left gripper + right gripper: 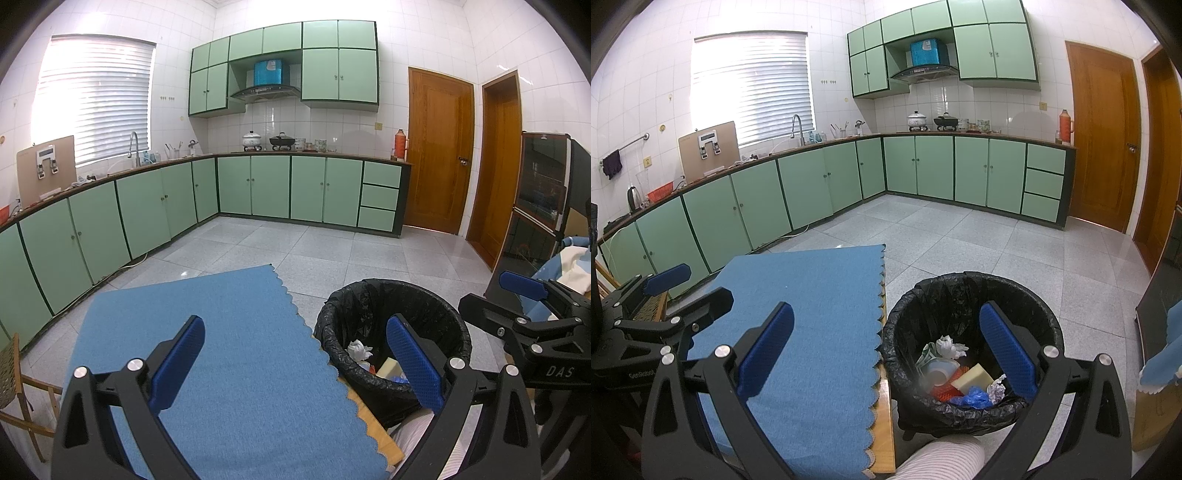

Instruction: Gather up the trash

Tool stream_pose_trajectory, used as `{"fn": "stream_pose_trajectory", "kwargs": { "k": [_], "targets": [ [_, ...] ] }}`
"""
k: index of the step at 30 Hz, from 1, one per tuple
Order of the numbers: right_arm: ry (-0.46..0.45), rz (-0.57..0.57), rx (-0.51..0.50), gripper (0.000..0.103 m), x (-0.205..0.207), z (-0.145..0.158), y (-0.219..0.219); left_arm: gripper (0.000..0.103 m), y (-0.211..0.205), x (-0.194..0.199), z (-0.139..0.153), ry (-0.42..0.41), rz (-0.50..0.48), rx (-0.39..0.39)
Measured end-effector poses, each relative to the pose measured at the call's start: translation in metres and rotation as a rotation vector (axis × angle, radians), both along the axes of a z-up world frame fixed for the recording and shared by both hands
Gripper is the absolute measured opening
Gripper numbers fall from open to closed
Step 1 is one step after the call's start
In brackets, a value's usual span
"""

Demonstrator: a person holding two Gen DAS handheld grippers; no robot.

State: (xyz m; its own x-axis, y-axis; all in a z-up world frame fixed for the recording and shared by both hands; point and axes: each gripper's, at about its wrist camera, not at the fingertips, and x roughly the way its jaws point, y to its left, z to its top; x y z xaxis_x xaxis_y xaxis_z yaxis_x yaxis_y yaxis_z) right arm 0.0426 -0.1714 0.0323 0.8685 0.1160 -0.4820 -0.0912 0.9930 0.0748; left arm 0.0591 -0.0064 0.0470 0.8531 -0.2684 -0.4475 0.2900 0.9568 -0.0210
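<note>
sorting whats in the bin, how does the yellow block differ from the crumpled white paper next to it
The yellow block is smooth, flat-faced and pale yellow; the crumpled white paper is wrinkled, shapeless and white-grey. The block looks the larger of the two. Both lie loose in the black-lined trash bin beside the table.

The left hand-held gripper [295, 363] hangs spread wide over blue cloth [229, 350] beside the black-lined bin [391, 306].

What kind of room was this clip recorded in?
A home kitchen, most likely: green cabinets run under an L-shaped counter, pots sit on a stove beneath a range hood, and a sink faucet stands by the window.
</note>
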Motion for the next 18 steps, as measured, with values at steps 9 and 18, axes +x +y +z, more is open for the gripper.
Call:
{"fn": "stream_pose_trajectory", "kwargs": {
  "k": [9,18],
  "targets": [
    [0.001,-0.001,0.001,0.098,0.0001,0.0,-0.0002,0.097,0.0002,-0.0002,0.0007,0.002,-0.001,-0.004],
    [0.006,-0.001,0.003,0.098,0.0028,-0.0017,-0.0015,0.097,0.0008,0.0011,-0.0038,0.011,0.008,-0.003]
  ]
}}
